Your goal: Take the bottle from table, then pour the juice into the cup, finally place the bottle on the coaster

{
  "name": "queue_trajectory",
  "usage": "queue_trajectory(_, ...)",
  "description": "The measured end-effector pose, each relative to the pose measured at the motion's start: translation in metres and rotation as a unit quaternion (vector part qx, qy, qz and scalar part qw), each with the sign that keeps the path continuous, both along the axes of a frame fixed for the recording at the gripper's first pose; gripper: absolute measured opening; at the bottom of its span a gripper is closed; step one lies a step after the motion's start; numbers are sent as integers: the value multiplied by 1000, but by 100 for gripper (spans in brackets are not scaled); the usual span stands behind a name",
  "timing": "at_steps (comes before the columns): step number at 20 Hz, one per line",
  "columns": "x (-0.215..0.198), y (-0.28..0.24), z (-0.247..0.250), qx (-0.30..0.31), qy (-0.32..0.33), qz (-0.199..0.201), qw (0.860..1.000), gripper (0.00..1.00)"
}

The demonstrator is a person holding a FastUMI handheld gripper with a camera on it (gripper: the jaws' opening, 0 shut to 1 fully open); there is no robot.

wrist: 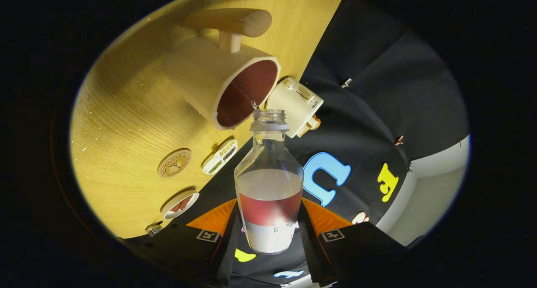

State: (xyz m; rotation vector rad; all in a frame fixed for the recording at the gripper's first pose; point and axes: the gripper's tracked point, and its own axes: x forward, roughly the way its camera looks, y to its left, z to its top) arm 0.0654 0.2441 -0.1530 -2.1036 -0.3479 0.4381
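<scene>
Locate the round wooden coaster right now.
In the gripper view, the round wooden coaster lies flat on the wooden table, beyond the fingers, to the side of the clear bottle that the gripper holds, between the cream cup and a small round dish.

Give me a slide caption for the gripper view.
Fingers grip the tilted bottle, its open mouth at the rim of the cup, which holds juice.

No wording is legible. Bottle, clamped between the fingers of the gripper: label print too small. Coaster, at nine o'clock of the bottle: star emblem, ringed lettering blurred. Each finger bears a square coded marker.
</scene>
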Motion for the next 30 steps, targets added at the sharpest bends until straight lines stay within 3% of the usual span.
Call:
queue_trajectory(9, -5, 28, 6, -65, -40, 82, 994, 71)
queue_trajectory(17, -16, 60, 12, -134, -87, 154, 975, 71)
queue_trajectory(30, -9, 54, 10, -144, -78, 146, 976, 71)
